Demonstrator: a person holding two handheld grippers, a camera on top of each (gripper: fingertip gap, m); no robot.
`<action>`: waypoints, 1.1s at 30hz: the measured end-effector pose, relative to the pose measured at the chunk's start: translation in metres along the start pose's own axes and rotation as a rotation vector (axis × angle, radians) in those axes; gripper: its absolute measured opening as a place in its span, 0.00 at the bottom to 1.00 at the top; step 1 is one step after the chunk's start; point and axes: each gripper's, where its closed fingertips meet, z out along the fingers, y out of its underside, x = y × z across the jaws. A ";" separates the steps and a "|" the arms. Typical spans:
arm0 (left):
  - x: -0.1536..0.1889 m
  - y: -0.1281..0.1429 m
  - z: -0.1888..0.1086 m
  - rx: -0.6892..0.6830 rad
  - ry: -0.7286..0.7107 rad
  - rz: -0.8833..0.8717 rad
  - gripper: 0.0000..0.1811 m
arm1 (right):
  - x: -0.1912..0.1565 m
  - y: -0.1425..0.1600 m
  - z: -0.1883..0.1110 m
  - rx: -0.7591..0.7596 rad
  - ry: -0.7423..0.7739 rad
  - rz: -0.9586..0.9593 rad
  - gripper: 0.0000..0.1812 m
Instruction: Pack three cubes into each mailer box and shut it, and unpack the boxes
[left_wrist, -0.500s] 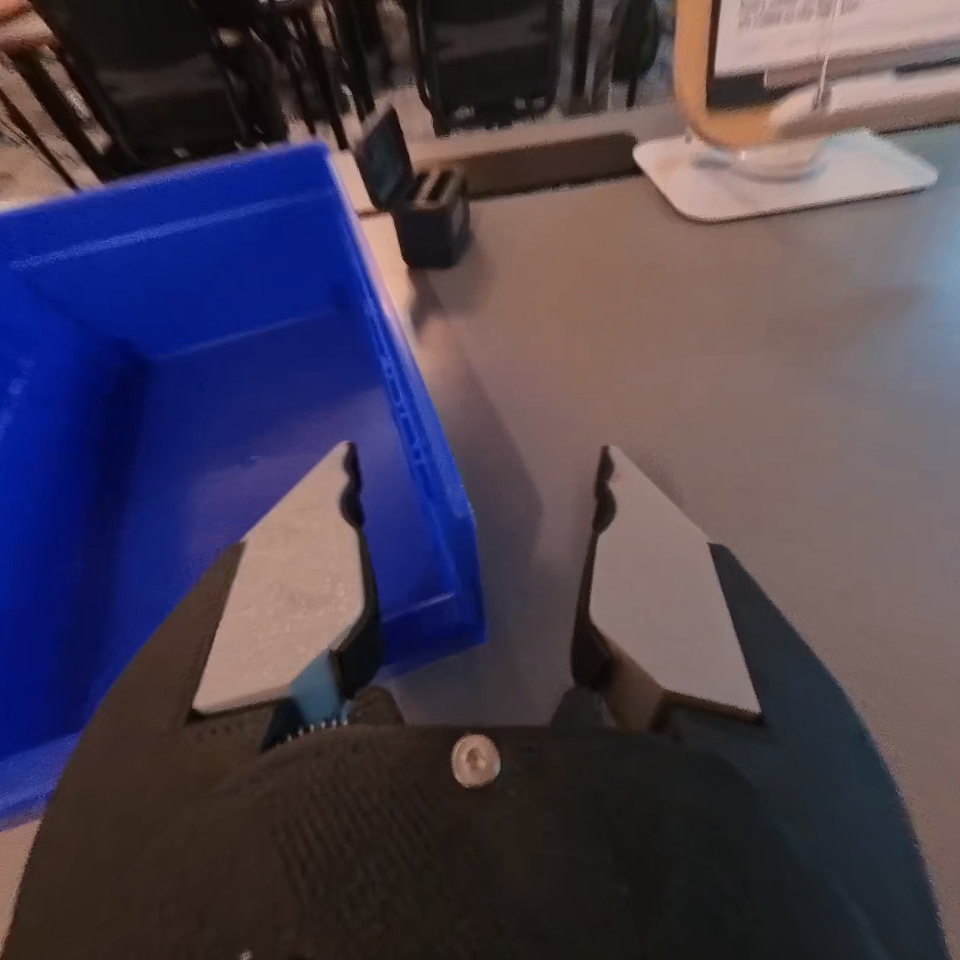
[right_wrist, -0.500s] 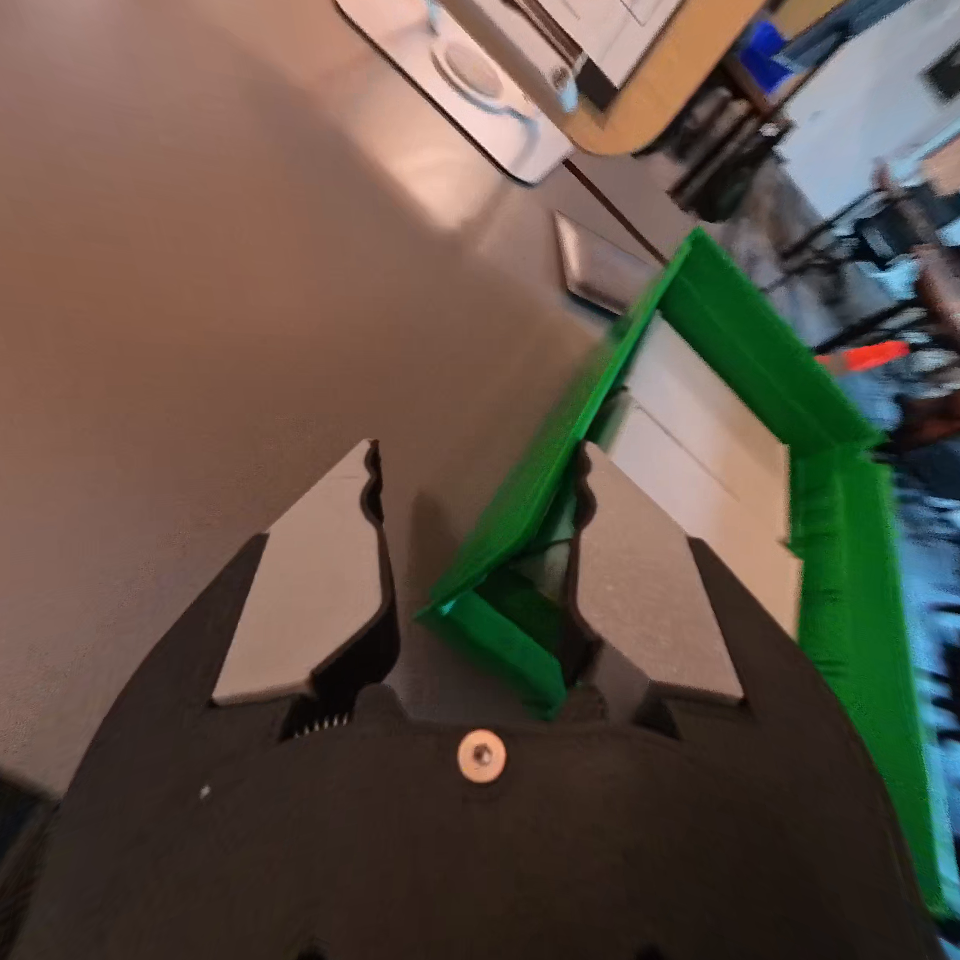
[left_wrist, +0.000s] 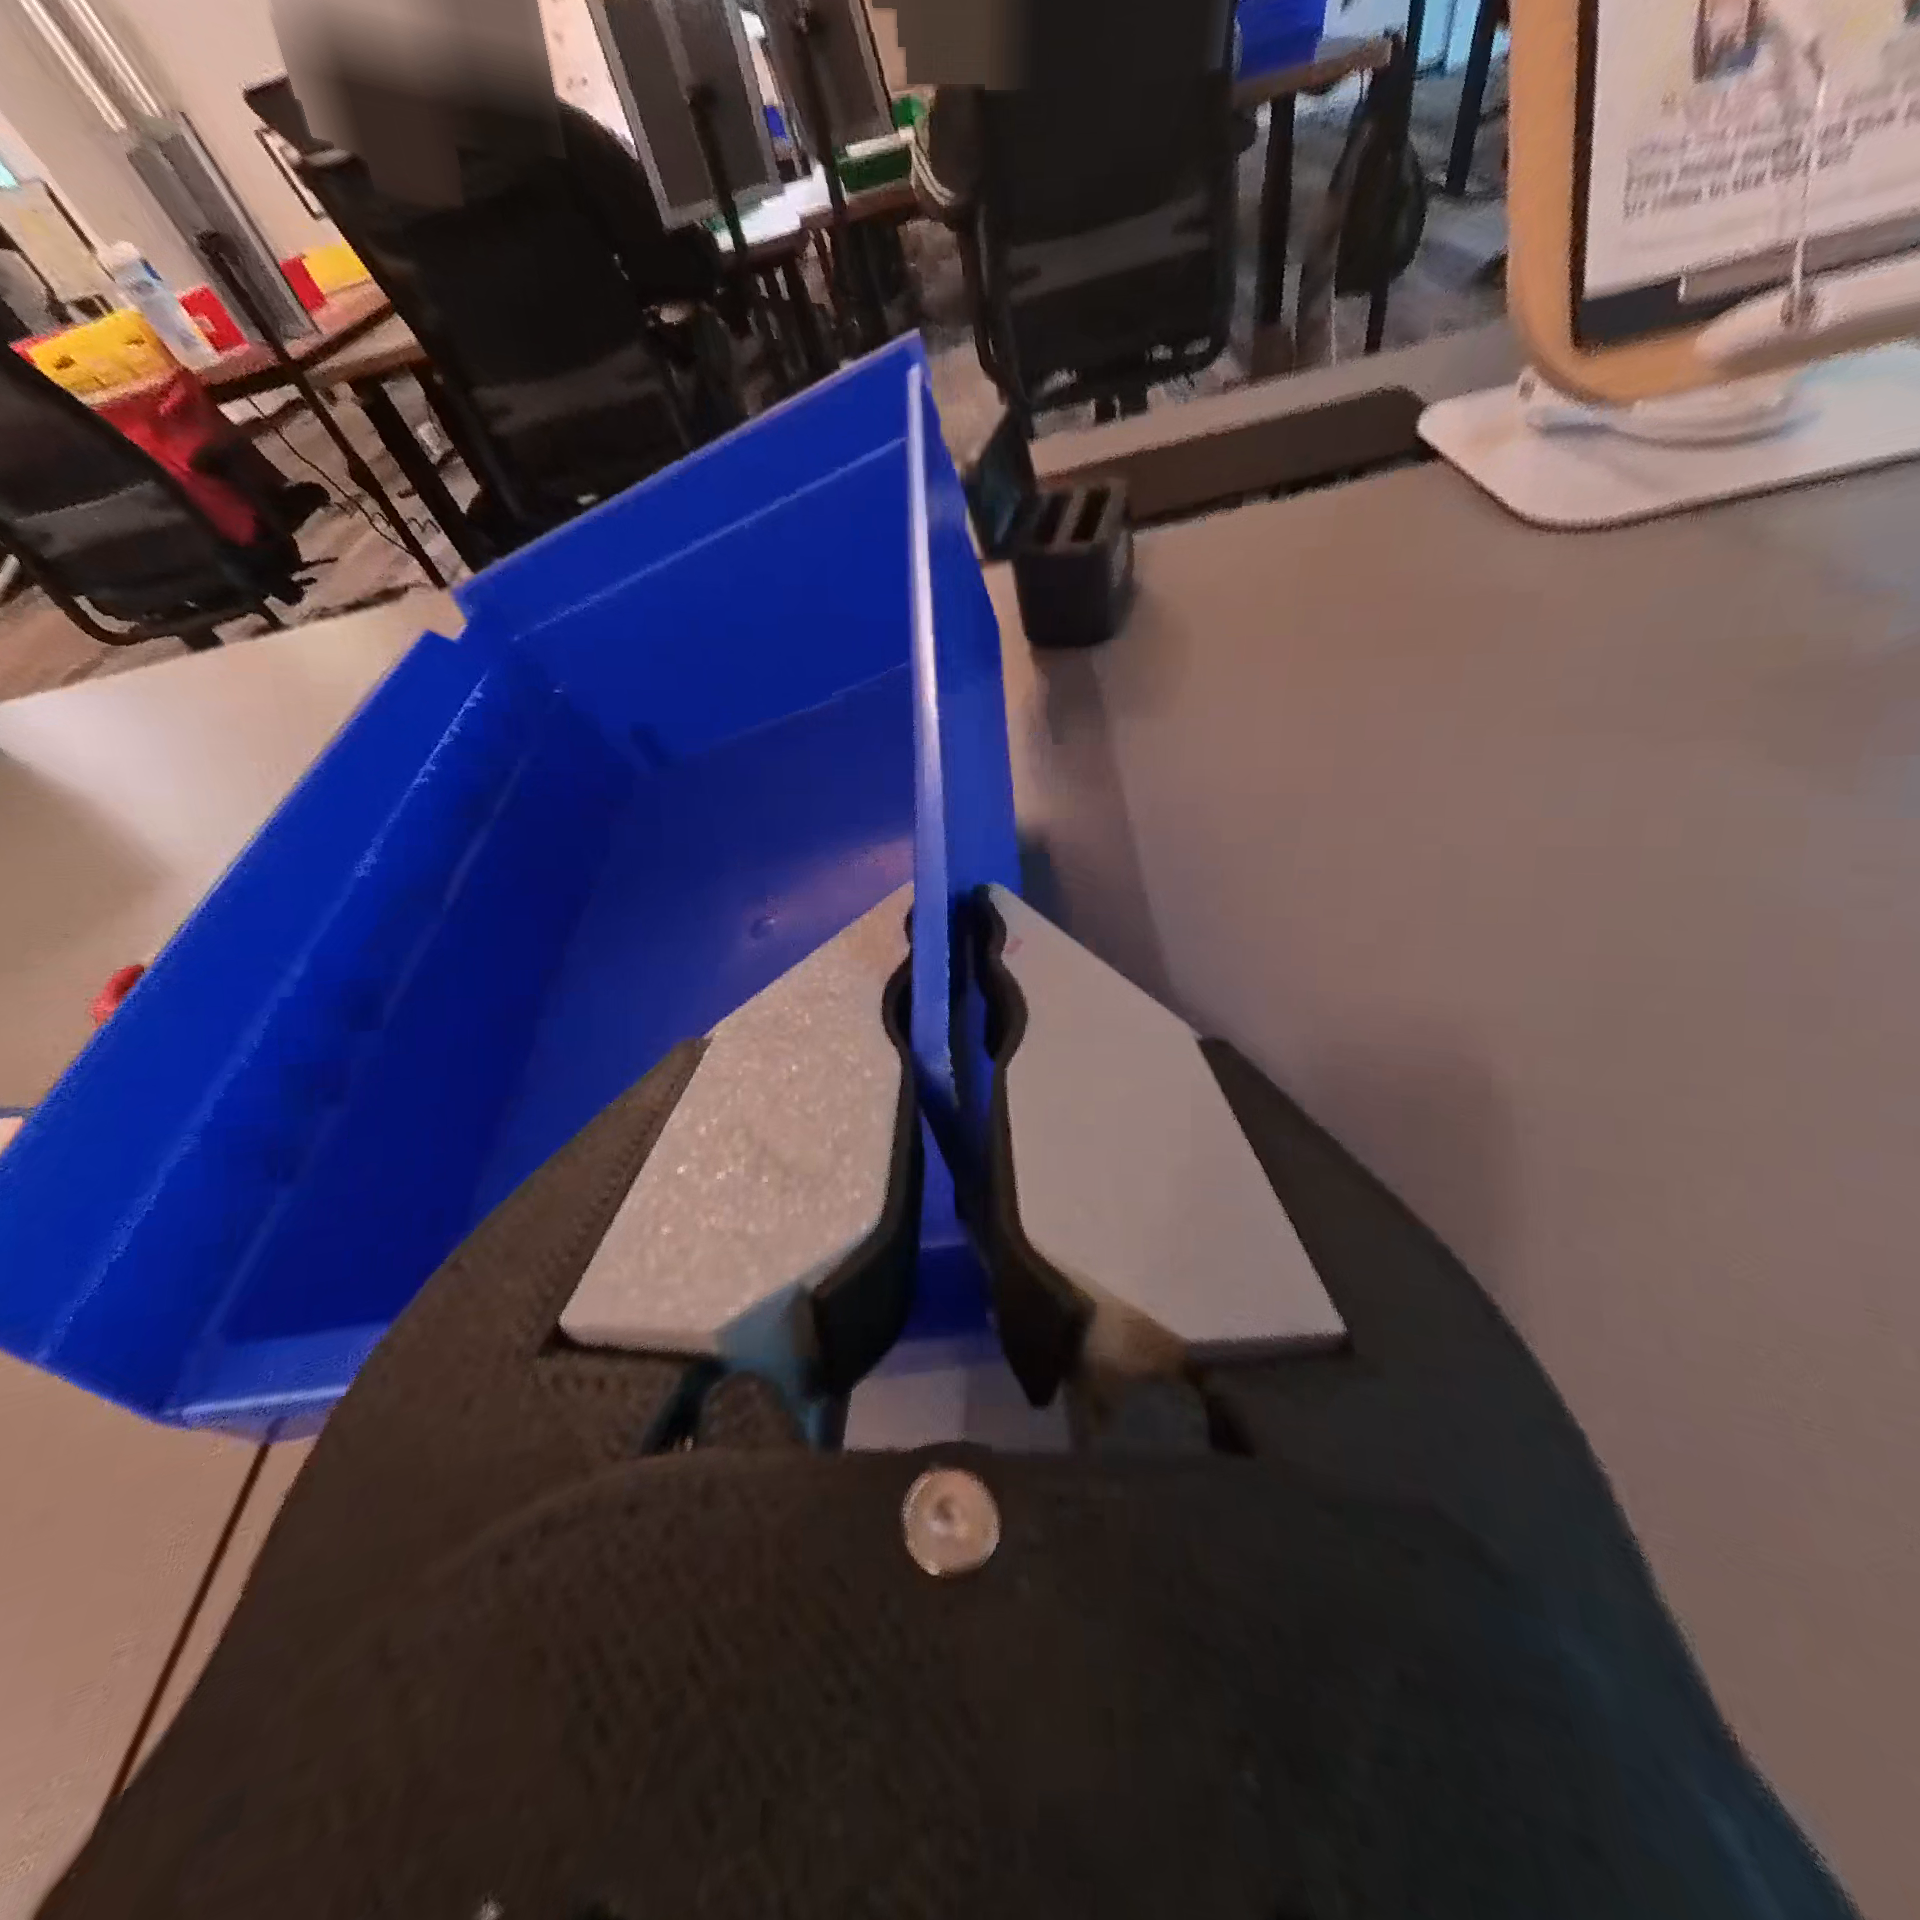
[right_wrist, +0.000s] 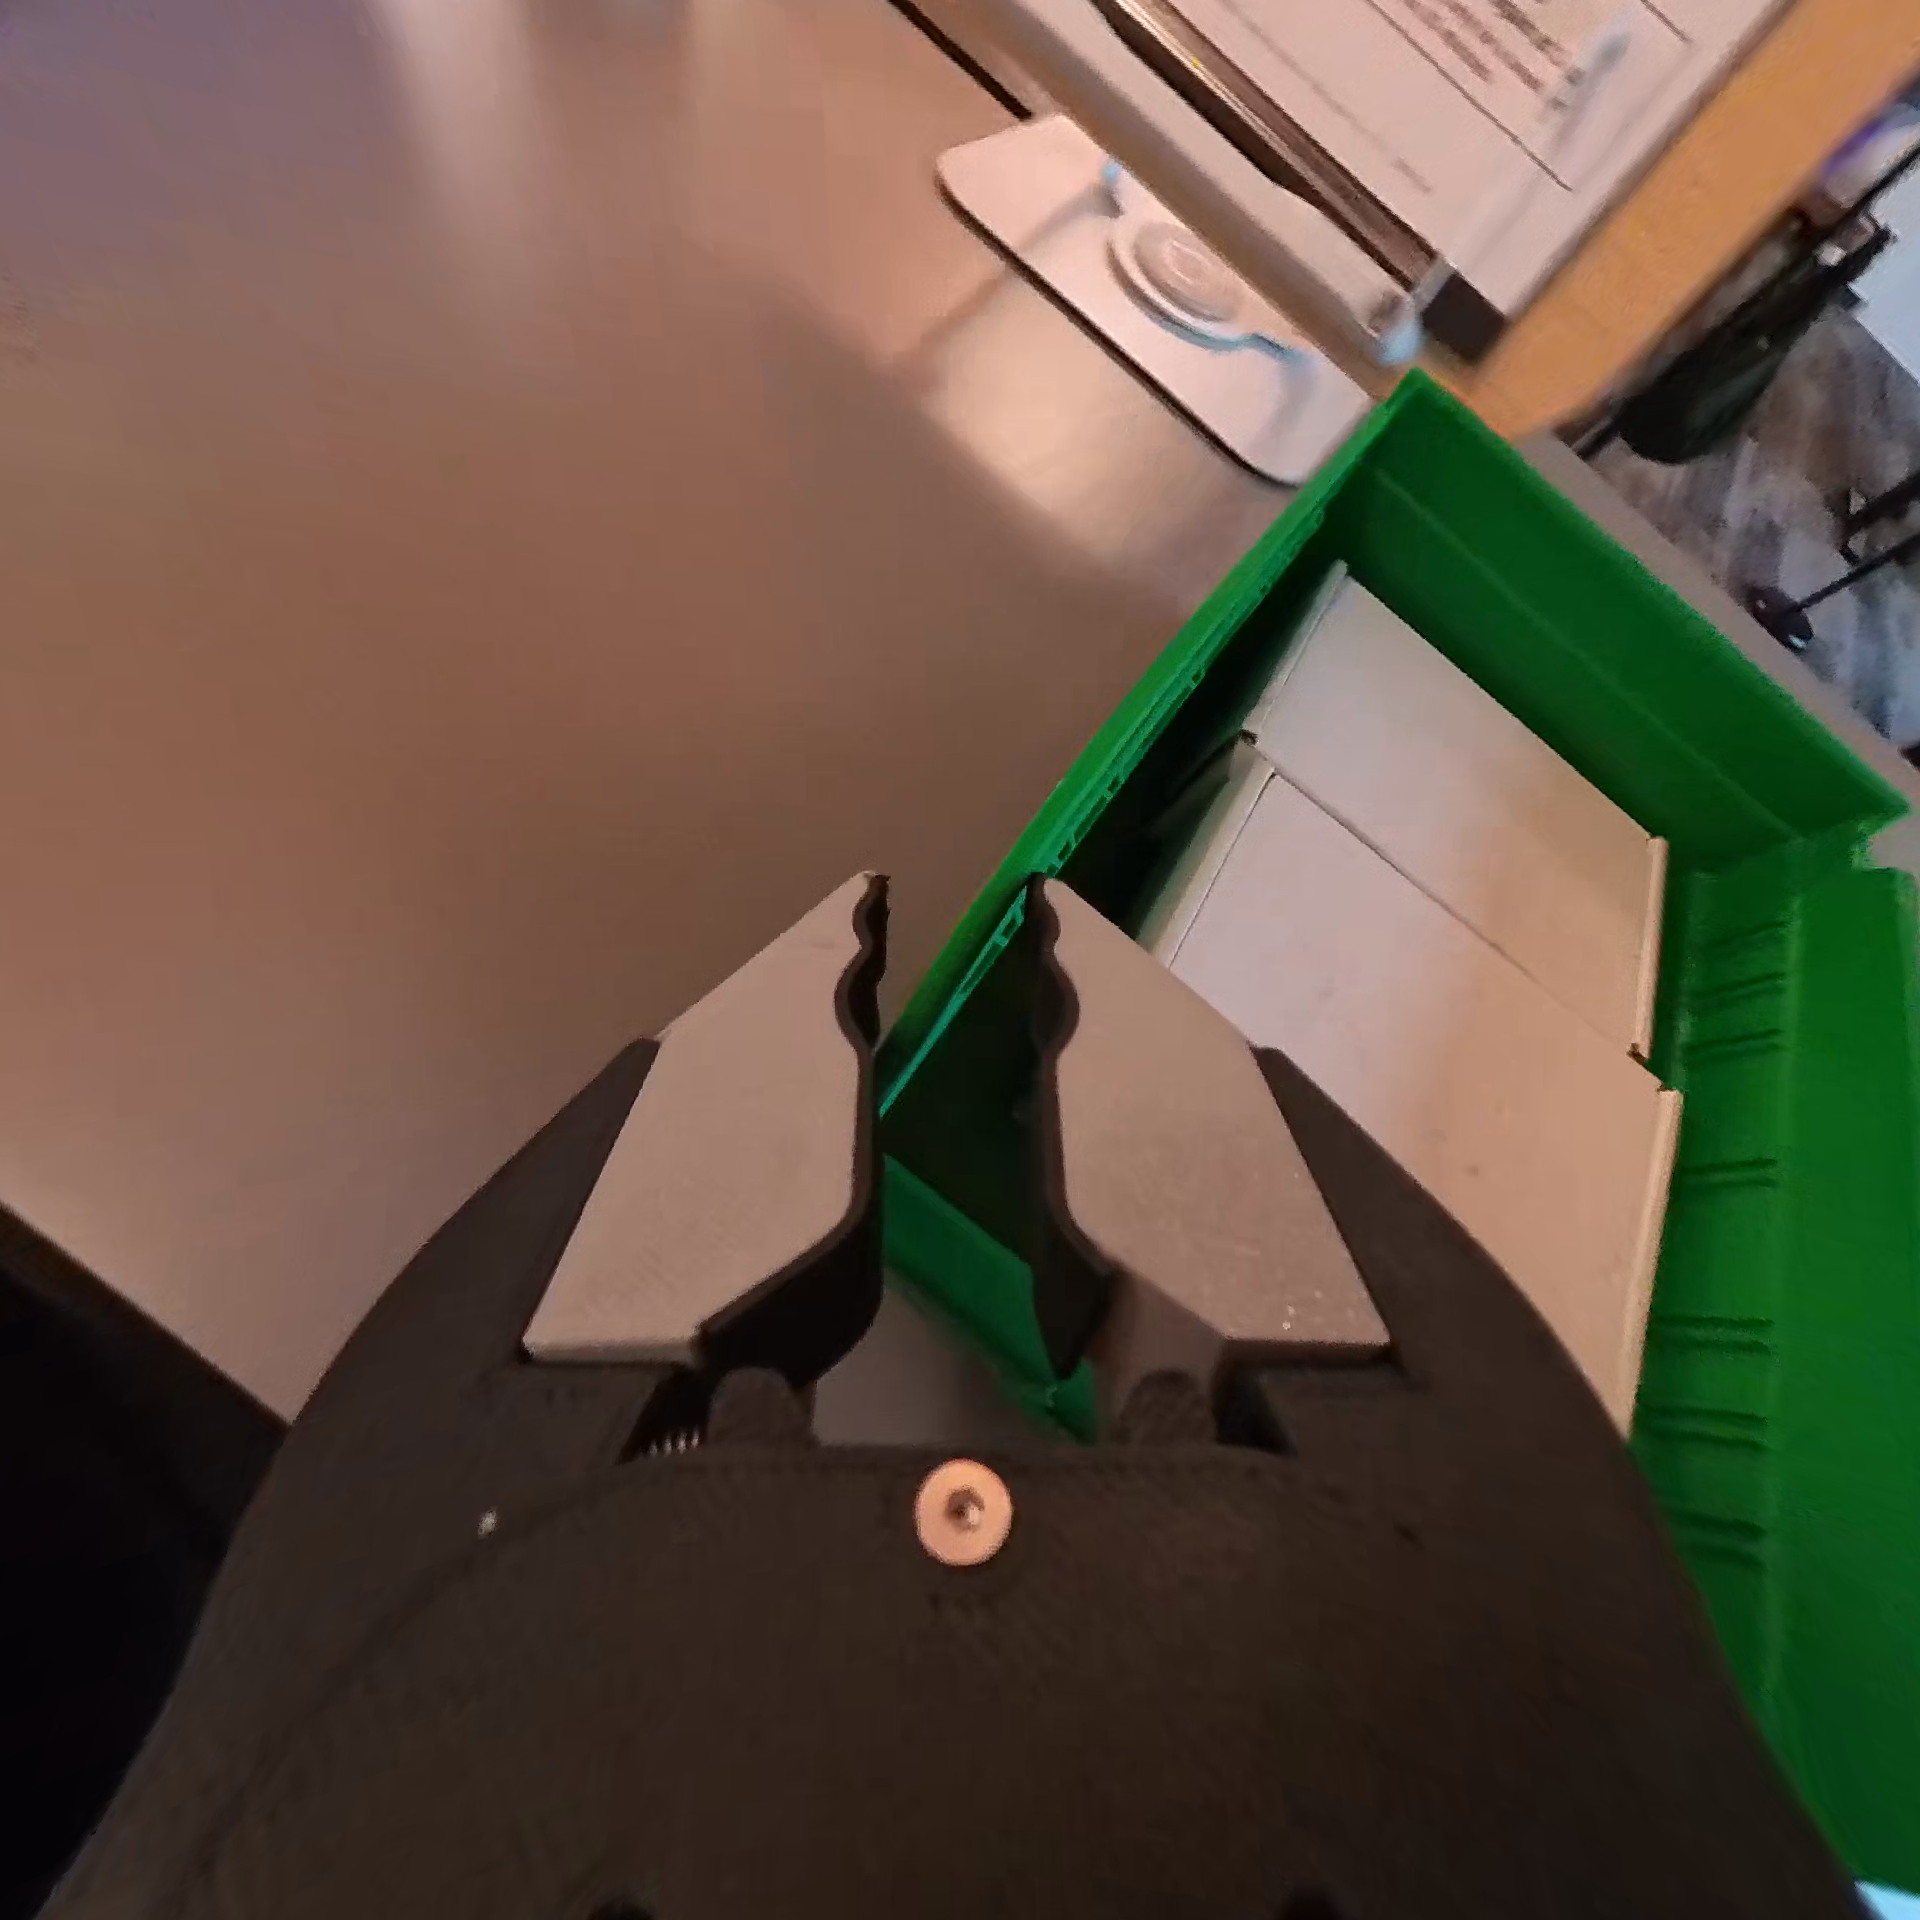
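In the left wrist view my left gripper (left_wrist: 951, 909) is shut on the right side wall of a blue plastic bin (left_wrist: 416, 987). The wall's thin rim runs up between the jaws, and what shows of the bin's inside is bare. In the right wrist view my right gripper (right_wrist: 956, 904) straddles the left wall of a green plastic bin (right_wrist: 1558, 623), one finger outside and one inside, the jaws closed onto the wall. White closed mailer boxes (right_wrist: 1403, 1039) lie flat inside the green bin. I see no cubes.
Both bins are on a grey table (left_wrist: 1507, 935). A small open black case (left_wrist: 1075, 561) stands just beyond the blue bin. A monitor on a white base (left_wrist: 1662, 457) is at the back, and also shows in the right wrist view (right_wrist: 1122, 260). Chairs and desks are behind. Some 50 cm of space lies between my two pairs of fingers. The small open black case (left_wrist: 1075, 561) is about 30 cm from my left fingertips and 55 cm from my right.
Both grippers were open half a second ago. The left has closed on the blue bin's right wall. The right has narrowed onto the green bin's left wall.
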 end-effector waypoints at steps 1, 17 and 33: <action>-0.003 -0.006 -0.005 0.024 -0.005 -0.009 0.02 | -0.014 -0.009 0.004 0.011 -0.023 -0.010 0.13; -0.069 -0.067 -0.108 0.273 -0.171 -0.019 0.01 | -0.314 -0.198 0.081 0.217 -0.445 -0.237 0.17; -0.030 -0.105 -0.141 0.366 -0.142 0.114 0.01 | -0.286 -0.228 0.031 0.360 -0.691 -0.187 0.31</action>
